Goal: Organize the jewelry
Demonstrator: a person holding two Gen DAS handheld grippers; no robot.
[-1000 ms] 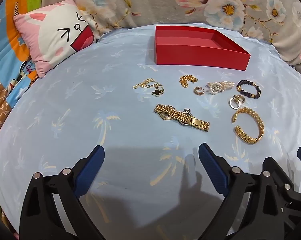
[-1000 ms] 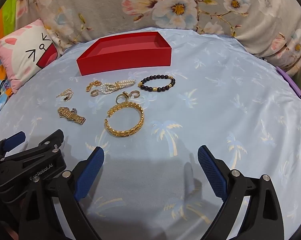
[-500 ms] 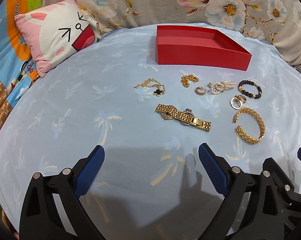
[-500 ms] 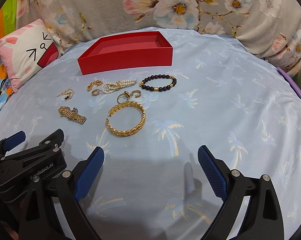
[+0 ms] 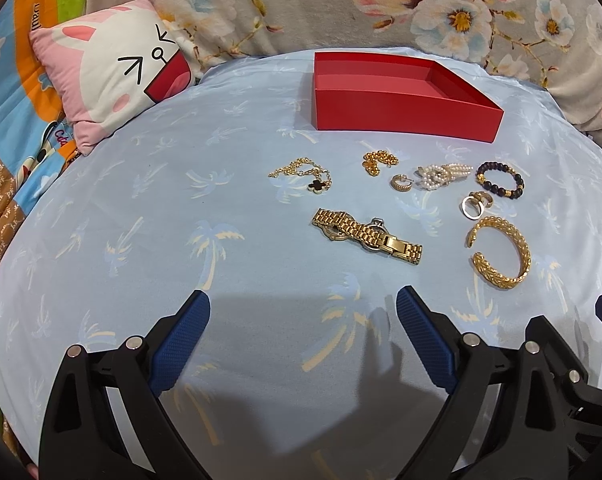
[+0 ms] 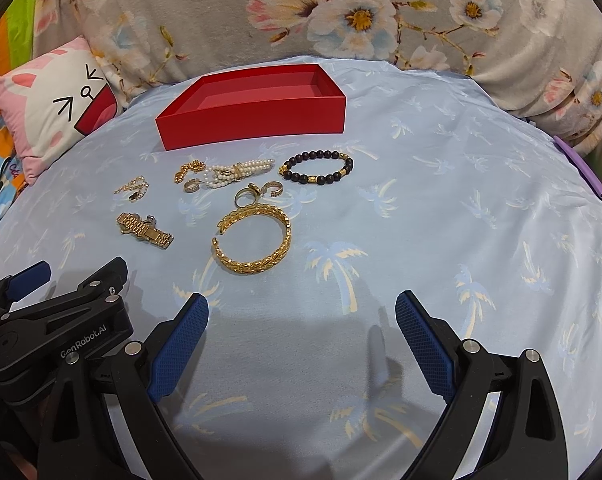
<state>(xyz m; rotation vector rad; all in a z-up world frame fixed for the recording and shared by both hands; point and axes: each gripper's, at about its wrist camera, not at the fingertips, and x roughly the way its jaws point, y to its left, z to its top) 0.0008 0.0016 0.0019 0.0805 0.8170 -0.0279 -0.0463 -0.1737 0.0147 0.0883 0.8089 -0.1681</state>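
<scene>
An empty red box (image 5: 401,114) (image 6: 257,124) stands at the far side of the blue palm-print sheet. In front of it lie a gold watch (image 5: 367,236) (image 6: 144,230), a gold cuff bangle (image 5: 501,252) (image 6: 255,246), a dark bead bracelet (image 5: 500,180) (image 6: 317,167), a pearl piece (image 5: 441,174) (image 6: 233,173), rings (image 5: 475,204) (image 6: 257,194), a gold hoop (image 5: 401,183), a gold chain (image 5: 377,162) and a clover necklace (image 5: 307,176) (image 6: 133,189). My left gripper (image 5: 301,336) and right gripper (image 6: 301,336) are both open and empty, short of the jewelry.
A bunny-face cushion (image 5: 113,80) (image 6: 57,108) lies at the far left. A floral blanket (image 5: 421,12) (image 6: 341,16) runs behind the box. The left gripper's body (image 6: 57,320) sits close beside my right gripper. A purple item (image 6: 585,172) lies at the right edge.
Both views have shifted very slightly, with the jewelry drifting a touch down and right. Nothing was picked up or moved.
</scene>
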